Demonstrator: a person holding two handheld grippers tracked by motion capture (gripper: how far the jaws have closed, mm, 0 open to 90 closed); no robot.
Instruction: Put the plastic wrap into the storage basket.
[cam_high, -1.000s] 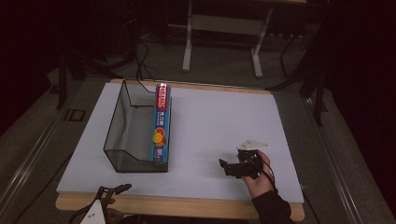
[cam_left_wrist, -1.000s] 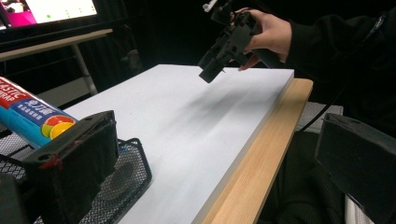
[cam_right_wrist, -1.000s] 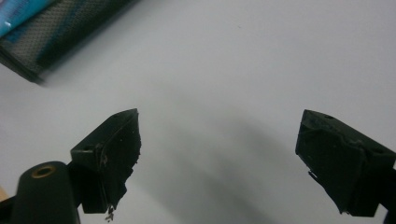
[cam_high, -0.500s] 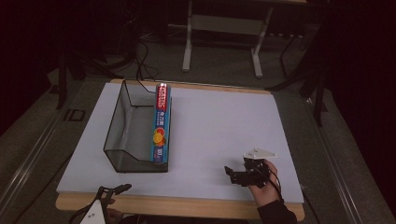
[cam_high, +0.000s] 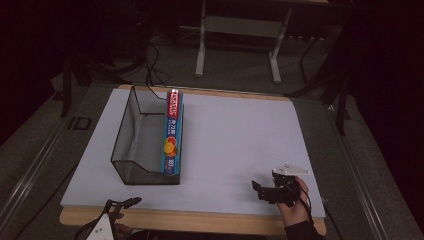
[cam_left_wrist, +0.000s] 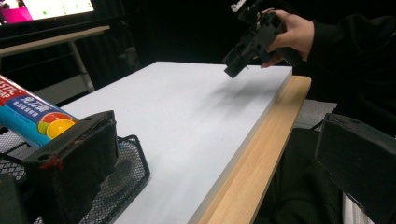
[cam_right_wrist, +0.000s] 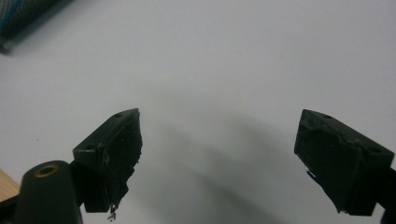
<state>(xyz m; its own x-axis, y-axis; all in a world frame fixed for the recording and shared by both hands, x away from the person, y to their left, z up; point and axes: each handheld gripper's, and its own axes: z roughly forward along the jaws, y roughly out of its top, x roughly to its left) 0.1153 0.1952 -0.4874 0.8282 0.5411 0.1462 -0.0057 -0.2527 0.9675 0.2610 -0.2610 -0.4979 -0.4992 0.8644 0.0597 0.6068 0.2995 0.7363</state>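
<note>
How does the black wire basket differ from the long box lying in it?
The wire basket is black see-through mesh with an open top; the long box is solid, blue and red with printed fruit. The basket is broad and deep, the box slim, lying along the basket's right wall. Both sit on the white table, lined up lengthwise.

Left claw (cam_high: 120, 204) cut off at the high view's six o'clock edge, its hand largely out of frame. Box (cam_left_wrist: 32, 114) lettering cropped at nine o'clock in the left gripper view; small print (cam_high: 172, 132) unreadable from above
</note>
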